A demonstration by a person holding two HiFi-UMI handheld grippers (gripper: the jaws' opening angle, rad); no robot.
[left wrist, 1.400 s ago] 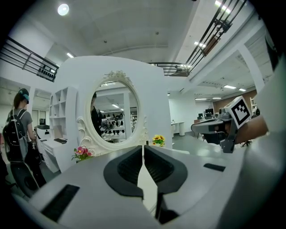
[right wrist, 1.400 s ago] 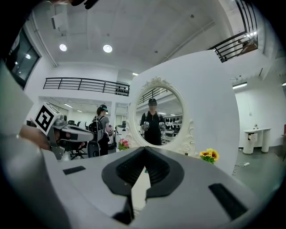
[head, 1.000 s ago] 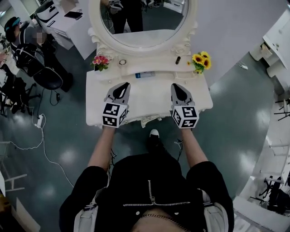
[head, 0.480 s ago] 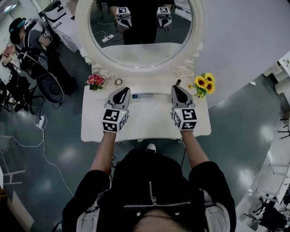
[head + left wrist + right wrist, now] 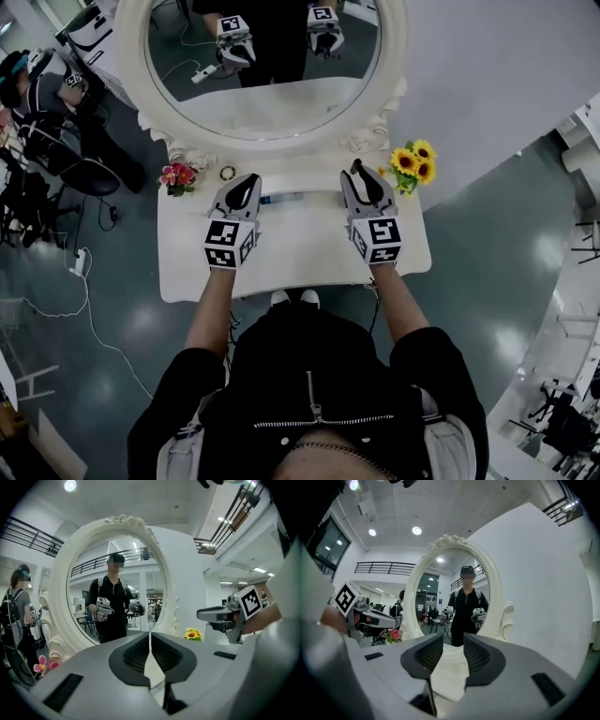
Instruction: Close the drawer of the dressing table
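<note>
The white dressing table (image 5: pixel 291 258) with its oval mirror (image 5: pixel 262 56) stands right in front of me. From above I see no drawer front; the tabletop hides it. Both grippers hover over the tabletop and point at the mirror. My left gripper (image 5: pixel 246 182) is shut with nothing in it, and its tips meet in the left gripper view (image 5: pixel 150 641). My right gripper (image 5: pixel 359 172) is opening; a gap shows between its pads (image 5: pixel 453 644) and nothing is between them. Each gripper shows in the other's view: the right gripper (image 5: pixel 220 616) and the left gripper (image 5: pixel 370 618).
Pink flowers (image 5: pixel 175 176) stand at the table's back left and sunflowers (image 5: pixel 412 161) at the back right. A small ring (image 5: pixel 227 172) and a flat blue-and-white item (image 5: pixel 286 198) lie by the mirror's base. A seated person (image 5: pixel 37 103) and floor cables (image 5: pixel 80 272) are at the left.
Both grippers have moved forward over the tabletop toward the mirror, and I stand closer to the table. The right jaws have parted; the left stay shut.
</note>
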